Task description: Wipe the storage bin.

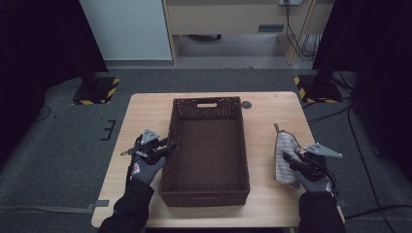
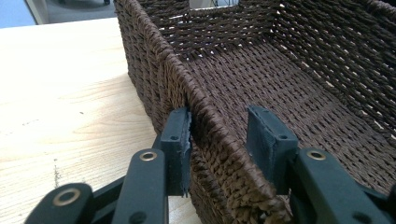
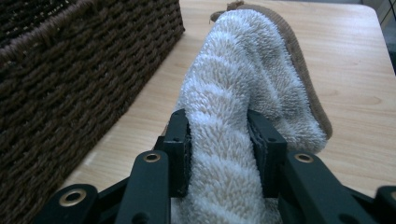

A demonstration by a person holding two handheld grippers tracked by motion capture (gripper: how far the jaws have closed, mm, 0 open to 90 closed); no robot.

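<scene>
High view: empty brown woven wicker basket (image 1: 204, 150), frame centre.
Right hand-held gripper (image 3: 218, 140): clenched on white fluffy towel (image 3: 243, 79).
Left hand-held gripper (image 2: 219, 140): released, straddling rim.
Left: towel probably goes in.

The person wears dark sleeves and grey gloves with a small red and white mark near the cuff. The left gripper (image 1: 167, 146) is black, and so is the right gripper (image 1: 287, 157). Each has a grey three-cornered plate on top and a thin black cable. Up close, the left gripper (image 2: 219, 140) and right gripper (image 3: 219, 140) have flat black pads, small dark screws and round brass rings at the joints.
</scene>
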